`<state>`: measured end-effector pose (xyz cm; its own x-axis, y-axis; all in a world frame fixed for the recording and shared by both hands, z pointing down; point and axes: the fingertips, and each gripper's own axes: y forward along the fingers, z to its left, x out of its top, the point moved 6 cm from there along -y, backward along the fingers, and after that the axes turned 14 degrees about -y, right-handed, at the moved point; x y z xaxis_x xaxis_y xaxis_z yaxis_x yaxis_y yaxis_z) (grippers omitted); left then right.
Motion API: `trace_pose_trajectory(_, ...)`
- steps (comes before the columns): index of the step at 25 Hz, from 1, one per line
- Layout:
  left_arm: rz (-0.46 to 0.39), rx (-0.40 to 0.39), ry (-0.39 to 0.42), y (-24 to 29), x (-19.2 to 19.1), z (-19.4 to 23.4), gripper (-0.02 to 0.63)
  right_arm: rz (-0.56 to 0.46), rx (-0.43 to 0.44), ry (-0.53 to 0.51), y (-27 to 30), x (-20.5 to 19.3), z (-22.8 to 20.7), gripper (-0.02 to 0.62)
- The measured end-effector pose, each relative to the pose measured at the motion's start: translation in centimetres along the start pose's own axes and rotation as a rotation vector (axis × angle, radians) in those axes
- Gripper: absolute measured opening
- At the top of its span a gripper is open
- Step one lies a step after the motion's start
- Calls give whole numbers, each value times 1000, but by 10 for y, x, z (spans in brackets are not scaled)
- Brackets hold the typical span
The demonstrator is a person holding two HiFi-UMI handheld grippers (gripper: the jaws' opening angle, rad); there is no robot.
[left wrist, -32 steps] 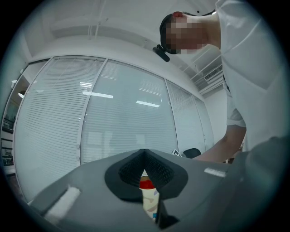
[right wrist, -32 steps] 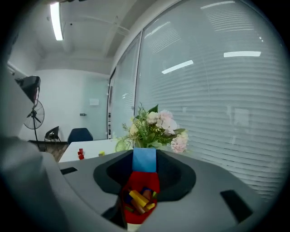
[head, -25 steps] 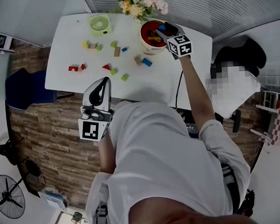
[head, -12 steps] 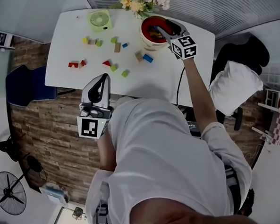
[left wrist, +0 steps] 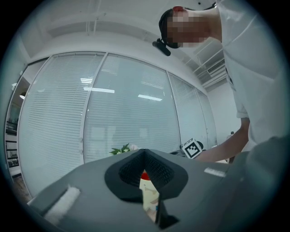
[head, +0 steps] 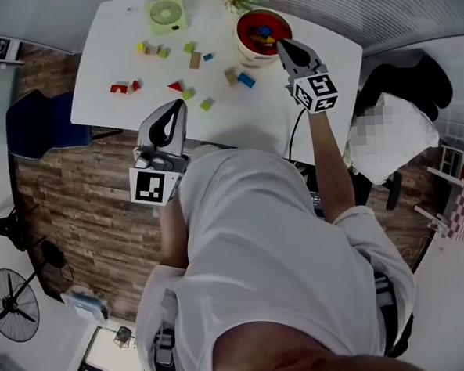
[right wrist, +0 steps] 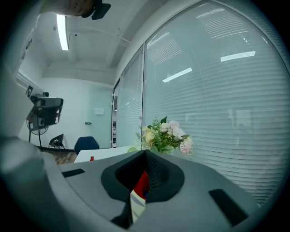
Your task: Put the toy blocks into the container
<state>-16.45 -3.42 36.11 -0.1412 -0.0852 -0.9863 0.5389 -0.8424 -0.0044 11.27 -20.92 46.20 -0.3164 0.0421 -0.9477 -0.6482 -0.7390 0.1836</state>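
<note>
Blocks (head: 194,60) lay loose on the worktop (head: 236,118) at the bowl's (head: 244,56) eight o'clock, some already inside. My right claw (head: 282,46) hung shut, empty, at its five o'clock; my left claw (head: 182,105) was shut too. Between drops, I judged: next, fetch the blue block (head: 245,80).

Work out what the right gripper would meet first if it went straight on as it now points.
Probably the red container: the shut right gripper aims at its near rim in the head view, and red shows past its jaws in its own view. Height above the rim is unclear.
</note>
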Motion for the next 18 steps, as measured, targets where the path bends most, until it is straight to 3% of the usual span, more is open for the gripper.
trace_pose_trajectory(9, 152, -51, 42, 75, -100, 30, -2, -53, -29, 5, -57, 32, 16, 2)
trace_pose_trajectory(18, 436, -206, 46, 140, -223, 52, 1, -98, -165, 69, -103, 58, 14, 2)
